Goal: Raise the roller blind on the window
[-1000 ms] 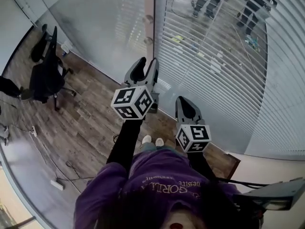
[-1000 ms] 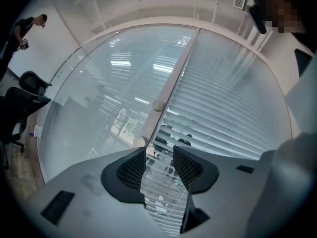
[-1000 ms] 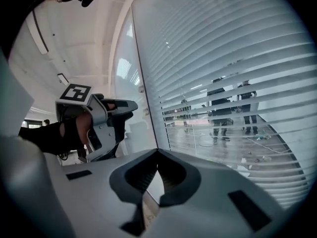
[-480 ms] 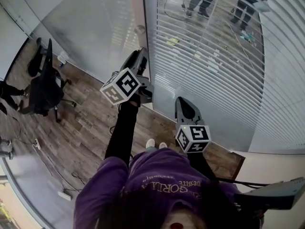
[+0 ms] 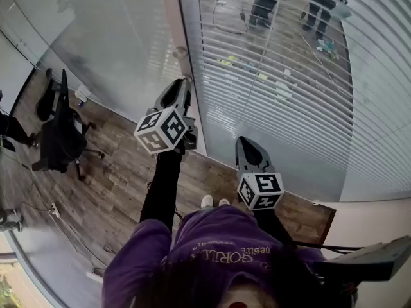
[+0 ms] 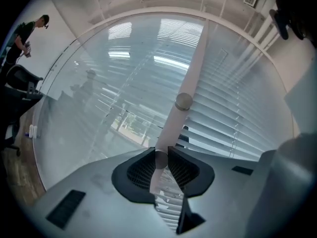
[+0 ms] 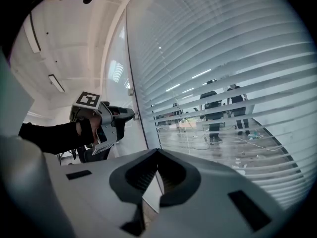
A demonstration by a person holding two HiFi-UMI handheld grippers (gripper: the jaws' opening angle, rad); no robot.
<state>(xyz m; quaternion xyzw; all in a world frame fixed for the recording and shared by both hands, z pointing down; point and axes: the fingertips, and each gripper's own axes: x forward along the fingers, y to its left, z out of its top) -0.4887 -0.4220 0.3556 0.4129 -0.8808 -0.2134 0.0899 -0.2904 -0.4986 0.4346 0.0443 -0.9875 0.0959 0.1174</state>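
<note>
- Bright, cool, even light; ceiling-lamp reflections glare on the glass toward 12 o'clock.
- Gripper views bow strongly, corners black.
- Blind slats crisp.

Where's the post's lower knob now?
The lower knob sits mid left gripper view on the post, under the upper knob, between the left gripper's jaws, which have just been closing.
</note>
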